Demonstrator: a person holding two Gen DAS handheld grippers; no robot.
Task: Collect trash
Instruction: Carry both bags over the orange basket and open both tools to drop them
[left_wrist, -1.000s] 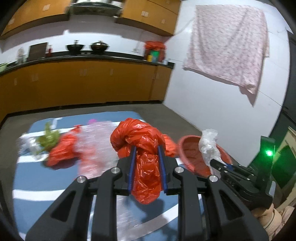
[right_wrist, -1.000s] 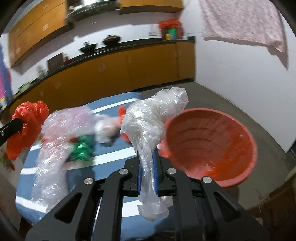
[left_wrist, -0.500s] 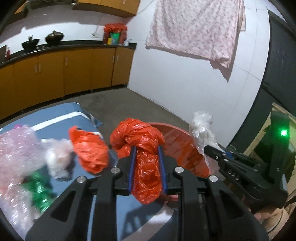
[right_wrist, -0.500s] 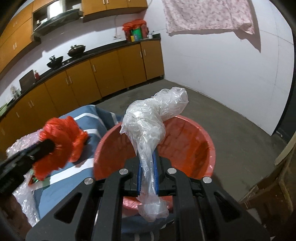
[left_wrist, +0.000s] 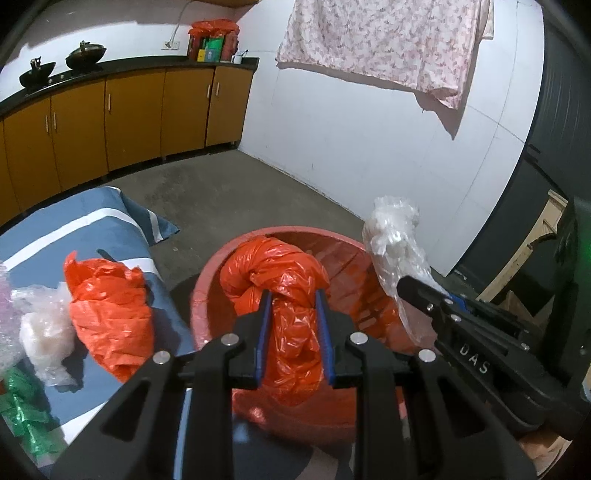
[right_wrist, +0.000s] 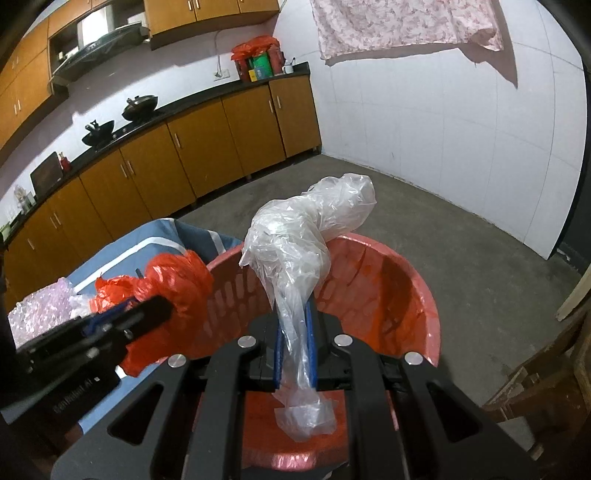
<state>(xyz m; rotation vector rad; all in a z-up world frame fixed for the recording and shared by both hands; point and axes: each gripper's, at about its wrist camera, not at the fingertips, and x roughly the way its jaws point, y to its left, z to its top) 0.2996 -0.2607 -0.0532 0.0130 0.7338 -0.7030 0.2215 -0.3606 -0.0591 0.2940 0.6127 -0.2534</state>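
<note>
My left gripper (left_wrist: 293, 295) is shut on a crumpled red plastic bag (left_wrist: 275, 273) and hangs over the red plastic basket (left_wrist: 199, 306). My right gripper (right_wrist: 294, 314) is shut on a crumpled clear plastic bag (right_wrist: 295, 240), also above the red basket (right_wrist: 413, 295). The right gripper's black body (left_wrist: 469, 350) with its clear bag (left_wrist: 395, 251) shows at the right of the left wrist view. At the left of the right wrist view the left gripper (right_wrist: 147, 306) holds its red bag (right_wrist: 177, 284) over the basket's left rim.
More trash lies on the blue striped cloth (left_wrist: 85, 225): a second red bag (left_wrist: 107, 306), a whitish clear bag (left_wrist: 44, 328), green foil (left_wrist: 22, 413) and pink bubble wrap (right_wrist: 40, 310). Orange cabinets (right_wrist: 184, 155) line the far wall. A wooden piece (right_wrist: 543, 384) stands right of the basket.
Both grippers have swung from over the blue cloth to above the red basket, each still clamped on its bag. The basket now fills the view under them.
</note>
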